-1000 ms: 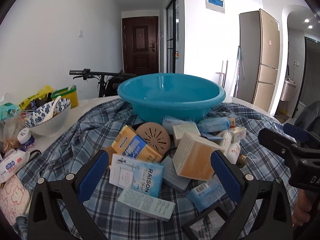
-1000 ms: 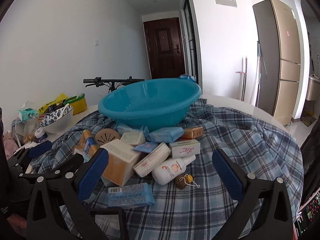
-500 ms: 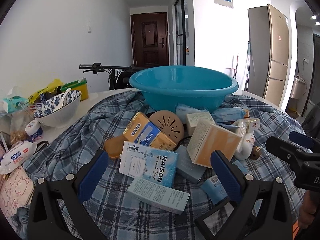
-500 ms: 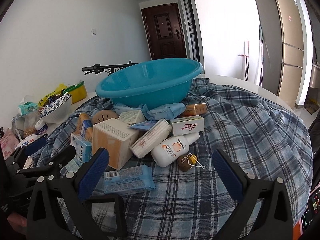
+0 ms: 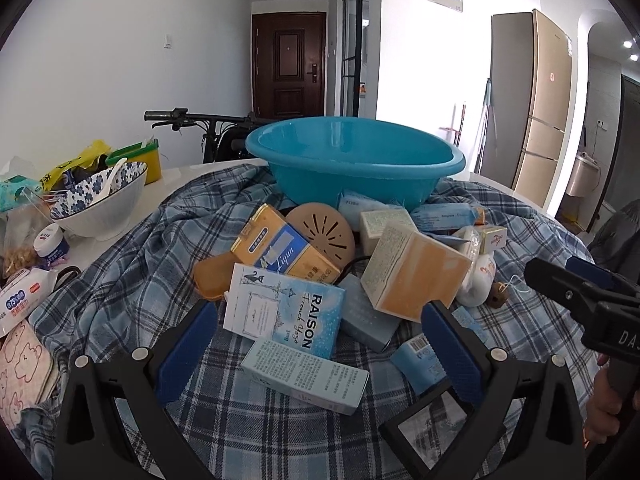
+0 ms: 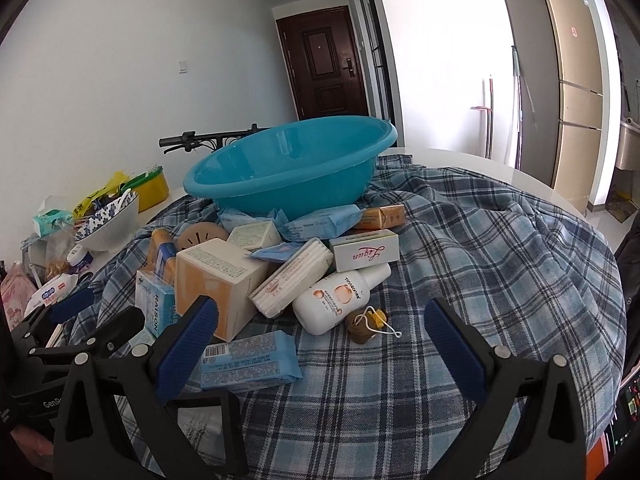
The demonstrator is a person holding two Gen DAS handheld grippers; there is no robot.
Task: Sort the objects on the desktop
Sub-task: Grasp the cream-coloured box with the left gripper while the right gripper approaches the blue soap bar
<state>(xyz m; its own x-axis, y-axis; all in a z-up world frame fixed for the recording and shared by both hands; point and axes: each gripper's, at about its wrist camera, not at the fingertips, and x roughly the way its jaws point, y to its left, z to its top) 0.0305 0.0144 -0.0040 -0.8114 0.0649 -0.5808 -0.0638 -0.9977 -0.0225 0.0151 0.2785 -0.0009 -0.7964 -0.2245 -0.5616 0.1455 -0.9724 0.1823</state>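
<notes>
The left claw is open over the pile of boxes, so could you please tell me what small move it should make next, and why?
Probably lower the left claw onto the pale blue box. Both claws hold nothing, the teal basin looks empty, and that box lies nearest, flat on the plaid cloth, with little stacked on it.

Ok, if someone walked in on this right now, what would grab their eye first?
Probably the big turquoise basin, standing at the far side of the blue plaid cloth. Right in front of it is a jumble of boxes and packets, with the RAISON box nearest the open left tongs and a white bottle lying on its side ahead of the open right tongs.
</notes>
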